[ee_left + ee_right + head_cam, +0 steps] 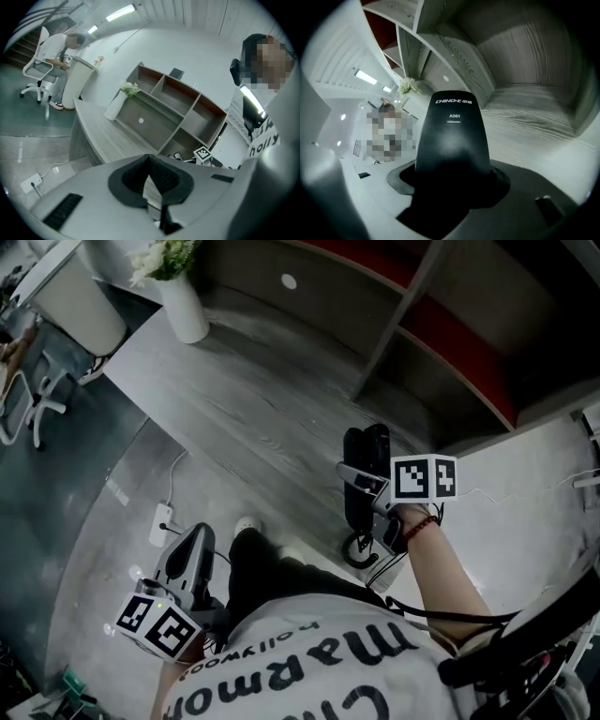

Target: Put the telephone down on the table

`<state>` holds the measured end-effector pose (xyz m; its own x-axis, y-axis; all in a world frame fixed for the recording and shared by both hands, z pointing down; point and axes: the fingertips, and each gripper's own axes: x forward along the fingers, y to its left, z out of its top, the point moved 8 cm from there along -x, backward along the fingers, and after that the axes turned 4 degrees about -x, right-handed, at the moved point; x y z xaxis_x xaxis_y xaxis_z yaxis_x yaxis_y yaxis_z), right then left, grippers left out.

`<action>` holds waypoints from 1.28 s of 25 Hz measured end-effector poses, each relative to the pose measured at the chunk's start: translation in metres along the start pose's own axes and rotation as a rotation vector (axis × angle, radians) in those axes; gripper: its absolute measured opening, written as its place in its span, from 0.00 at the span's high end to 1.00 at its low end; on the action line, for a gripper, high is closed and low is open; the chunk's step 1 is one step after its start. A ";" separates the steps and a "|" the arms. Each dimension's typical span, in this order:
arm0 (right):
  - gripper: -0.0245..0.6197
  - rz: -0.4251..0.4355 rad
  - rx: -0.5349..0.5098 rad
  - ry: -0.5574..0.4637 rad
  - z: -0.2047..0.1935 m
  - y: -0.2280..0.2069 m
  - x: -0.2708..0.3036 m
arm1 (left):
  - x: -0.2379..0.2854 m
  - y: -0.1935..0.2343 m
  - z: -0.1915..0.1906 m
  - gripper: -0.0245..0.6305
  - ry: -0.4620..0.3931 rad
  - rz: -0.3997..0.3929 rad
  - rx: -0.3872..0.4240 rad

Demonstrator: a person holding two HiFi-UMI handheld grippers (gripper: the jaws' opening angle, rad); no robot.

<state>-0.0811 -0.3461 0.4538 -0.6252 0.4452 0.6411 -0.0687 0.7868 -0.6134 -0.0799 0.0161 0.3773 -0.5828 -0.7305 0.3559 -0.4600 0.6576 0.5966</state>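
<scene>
right gripper (362,486) clamps the telephone (377,448) above the table (244,418) near the shelf (450,343); left gripper's (149,163) jaws together.

An office, with reception counter (234,399) and swivel chair (36,69).

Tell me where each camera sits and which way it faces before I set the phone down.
Head view: on the person's head, looking steeply down at the grey table; shows the torso, right forearm, left gripper and right gripper holding the telephone.
Left gripper view: on the left gripper, facing across the table to the shelf unit; its closed fingers fill the foreground.
Right gripper view: on the right gripper, facing along the gripped telephone toward the tabletop and shelf unit.
Shared: all three show the flower vase.
</scene>
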 end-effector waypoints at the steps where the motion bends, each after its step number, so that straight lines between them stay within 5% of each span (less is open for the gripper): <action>1: 0.53 -0.007 -0.020 0.012 -0.001 0.002 0.002 | -0.002 0.001 -0.001 0.95 0.000 0.004 0.000; 16: 0.53 -0.217 -0.184 0.112 -0.008 0.006 0.019 | -0.003 0.018 0.006 0.95 0.016 -0.003 -0.006; 32: 0.53 -0.344 -0.206 0.145 -0.006 0.010 0.042 | -0.001 0.048 0.029 0.95 0.035 -0.022 -0.016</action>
<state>-0.1034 -0.3172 0.4774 -0.4764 0.1852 0.8595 -0.0885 0.9625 -0.2565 -0.1209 0.0539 0.3850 -0.5486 -0.7510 0.3674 -0.4614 0.6385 0.6160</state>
